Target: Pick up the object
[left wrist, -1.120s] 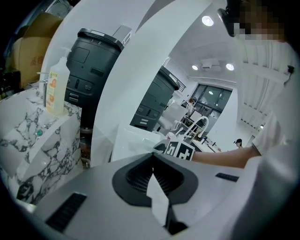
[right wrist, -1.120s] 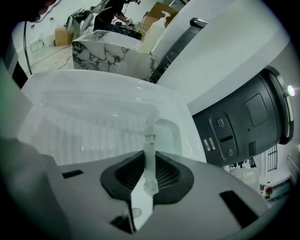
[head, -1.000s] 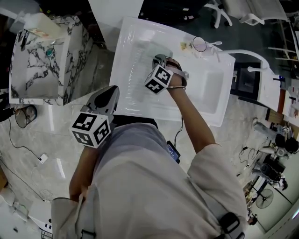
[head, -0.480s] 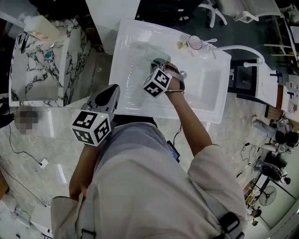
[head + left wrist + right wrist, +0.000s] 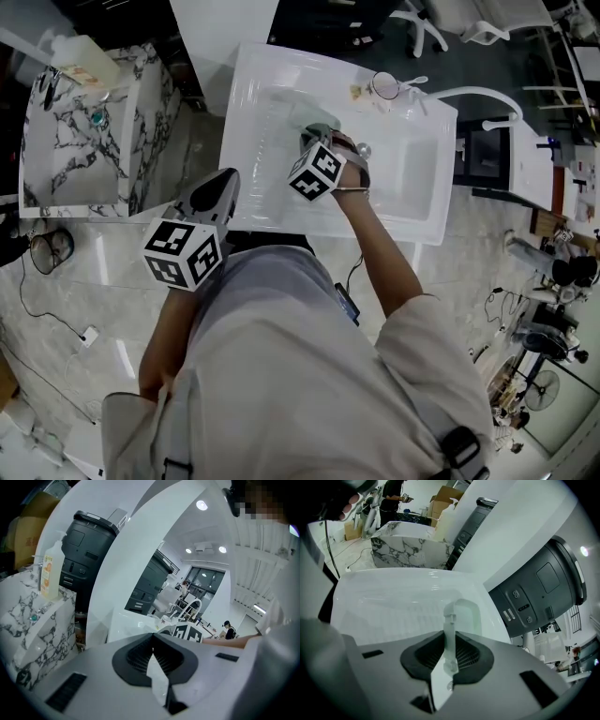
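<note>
A pale green, see-through plastic object [image 5: 312, 116] hangs over the ribbed left part of the white moulded top [image 5: 253, 84]. My right gripper [image 5: 320, 131] is shut on a thin clear edge of it. In the right gripper view the clear strip [image 5: 450, 630] stands upright between the dark pads [image 5: 471, 654], and the object's green arch [image 5: 469, 613] shows beyond the right gripper [image 5: 450, 644]. My left gripper [image 5: 223, 183] hovers off the top's near left edge, away from the object. The left gripper [image 5: 153, 654] is shut with nothing between its pads.
A deep basin [image 5: 422, 178] fills the right half of the white top, with a small round glass thing [image 5: 384, 84] at its far rim. A marble-patterned block [image 5: 84, 131] carrying a bottle [image 5: 80, 56] stands to the left. A dark grey printer [image 5: 543, 592] stands behind.
The right gripper, still holding the object, has drifted slightly toward me over the ribbed surface. The left gripper has stayed where it was.
</note>
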`<state>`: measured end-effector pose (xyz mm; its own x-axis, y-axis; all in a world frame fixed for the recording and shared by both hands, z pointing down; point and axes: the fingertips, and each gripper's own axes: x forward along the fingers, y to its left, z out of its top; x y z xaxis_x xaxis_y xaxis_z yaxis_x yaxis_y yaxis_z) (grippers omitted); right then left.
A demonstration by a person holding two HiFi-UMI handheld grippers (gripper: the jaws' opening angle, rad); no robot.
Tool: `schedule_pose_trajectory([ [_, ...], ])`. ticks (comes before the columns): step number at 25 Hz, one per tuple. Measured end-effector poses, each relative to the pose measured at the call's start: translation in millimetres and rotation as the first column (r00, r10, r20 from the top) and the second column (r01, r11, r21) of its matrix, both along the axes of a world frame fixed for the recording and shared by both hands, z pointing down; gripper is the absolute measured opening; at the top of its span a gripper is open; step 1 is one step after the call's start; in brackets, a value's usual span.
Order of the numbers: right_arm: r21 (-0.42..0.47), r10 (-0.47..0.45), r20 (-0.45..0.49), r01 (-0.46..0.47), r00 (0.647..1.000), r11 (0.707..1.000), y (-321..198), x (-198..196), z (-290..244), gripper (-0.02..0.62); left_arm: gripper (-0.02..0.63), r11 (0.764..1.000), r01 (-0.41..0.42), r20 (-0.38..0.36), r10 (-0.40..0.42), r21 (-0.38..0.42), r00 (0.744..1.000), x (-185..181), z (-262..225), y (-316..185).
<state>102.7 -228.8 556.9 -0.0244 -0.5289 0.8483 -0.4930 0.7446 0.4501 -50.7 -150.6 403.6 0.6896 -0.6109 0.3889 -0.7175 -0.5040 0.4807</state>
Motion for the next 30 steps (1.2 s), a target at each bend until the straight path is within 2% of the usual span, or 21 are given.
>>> schedule_pose_trajectory([
  [12,0.013,0.060,0.102,-0.062,0.993,0.998,25,-9,-24,0.064,0.002,1.000,-0.019,-0.005,0.019,0.012,1.000,-1,-4,1],
  [23,-0.025,0.185,0.294,-0.186,0.938,0.982,43,-13,-45,0.064,0.002,0.999,-0.049,-0.003,0.049,0.009,0.999,1,-3,4],
  [30,-0.038,0.219,0.352,-0.220,0.910,0.975,55,-14,-53,0.064,0.002,0.998,-0.054,-0.011,0.054,0.014,0.998,2,-4,6],
])
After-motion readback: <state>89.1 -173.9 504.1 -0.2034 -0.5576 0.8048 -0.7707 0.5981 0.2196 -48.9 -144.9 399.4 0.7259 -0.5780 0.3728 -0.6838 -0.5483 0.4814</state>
